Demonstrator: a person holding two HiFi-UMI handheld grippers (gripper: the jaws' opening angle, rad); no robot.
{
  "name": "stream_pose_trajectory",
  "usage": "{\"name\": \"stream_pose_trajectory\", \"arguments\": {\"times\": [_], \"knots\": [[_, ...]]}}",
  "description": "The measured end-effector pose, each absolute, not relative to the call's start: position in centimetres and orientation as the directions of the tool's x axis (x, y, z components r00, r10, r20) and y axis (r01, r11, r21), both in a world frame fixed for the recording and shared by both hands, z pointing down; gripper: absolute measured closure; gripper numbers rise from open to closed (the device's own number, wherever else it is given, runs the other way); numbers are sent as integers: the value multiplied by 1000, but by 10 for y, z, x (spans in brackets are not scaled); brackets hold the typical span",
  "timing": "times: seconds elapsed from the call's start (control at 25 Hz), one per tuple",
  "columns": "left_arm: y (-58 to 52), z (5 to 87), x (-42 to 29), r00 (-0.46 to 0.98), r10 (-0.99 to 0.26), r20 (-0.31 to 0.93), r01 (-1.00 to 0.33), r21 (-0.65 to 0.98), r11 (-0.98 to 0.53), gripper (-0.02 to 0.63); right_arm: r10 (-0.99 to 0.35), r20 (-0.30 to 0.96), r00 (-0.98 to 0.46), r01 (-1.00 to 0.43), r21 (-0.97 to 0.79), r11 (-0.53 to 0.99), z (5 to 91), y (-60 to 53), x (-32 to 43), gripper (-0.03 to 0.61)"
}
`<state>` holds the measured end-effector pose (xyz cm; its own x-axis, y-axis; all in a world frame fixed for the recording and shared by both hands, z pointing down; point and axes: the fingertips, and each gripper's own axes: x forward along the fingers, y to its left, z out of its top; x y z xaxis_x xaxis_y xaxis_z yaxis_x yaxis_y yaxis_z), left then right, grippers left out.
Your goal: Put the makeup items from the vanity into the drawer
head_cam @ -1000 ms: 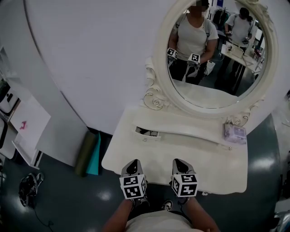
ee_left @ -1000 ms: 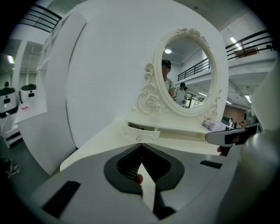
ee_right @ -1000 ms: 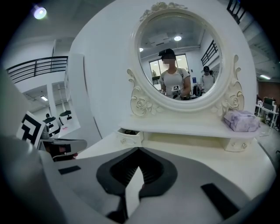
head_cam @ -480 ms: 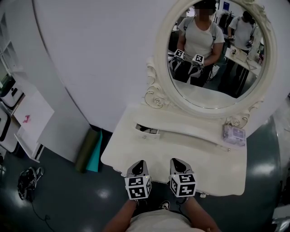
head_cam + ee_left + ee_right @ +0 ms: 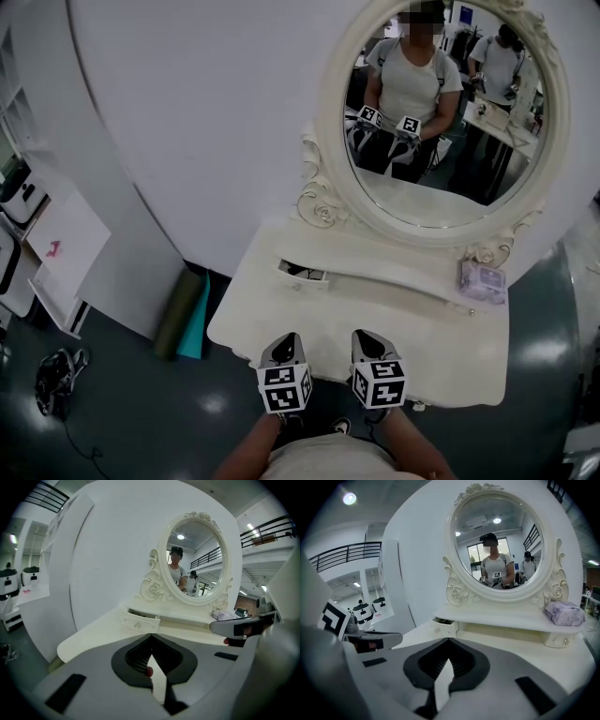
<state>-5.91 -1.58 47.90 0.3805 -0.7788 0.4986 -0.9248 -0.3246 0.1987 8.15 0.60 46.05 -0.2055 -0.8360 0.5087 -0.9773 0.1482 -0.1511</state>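
Tools hang side by side over the near edge of the vanity (image 5: pixel 246 323), both pointing toward the oval mirror (image 5: pixel 441 122). The left tool (image 5: pixel 151 637) has its jaws closed tip to tip with nothing between them. The right tool (image 5: pixel 448 641) is closed and empty likewise. Both are held above the pale tabletop (image 5: pixel 422 337).

A purple pouch (image 5: pixel 483 279) sits at the right end of the raised shelf (image 5: pixel 394 261) under the mirror. It is just beside the carved foot of the mirror frame and well apart from both tools. At the shelf's left end a small drawer (image 5: pixel 305 273) stands pulled partly out. Dark things show inside it, too small to tell.

The mirror reflects a person (image 5: pixel 410 84) in a light shirt holding the two tools in front of the body. On the floor left of the vanity, a rolled green mat (image 5: pixel 183 314) lies by the wall.
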Motion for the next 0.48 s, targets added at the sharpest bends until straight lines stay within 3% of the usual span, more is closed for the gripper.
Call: {"name": "stream_pose_trajectory", "arguments": {"times": [0.48], "knots": [[-23,480,-57,382,-780,496,-924,204,-323,604,-834,510,-209,-977,-142,158,461,0,82,561]]}}
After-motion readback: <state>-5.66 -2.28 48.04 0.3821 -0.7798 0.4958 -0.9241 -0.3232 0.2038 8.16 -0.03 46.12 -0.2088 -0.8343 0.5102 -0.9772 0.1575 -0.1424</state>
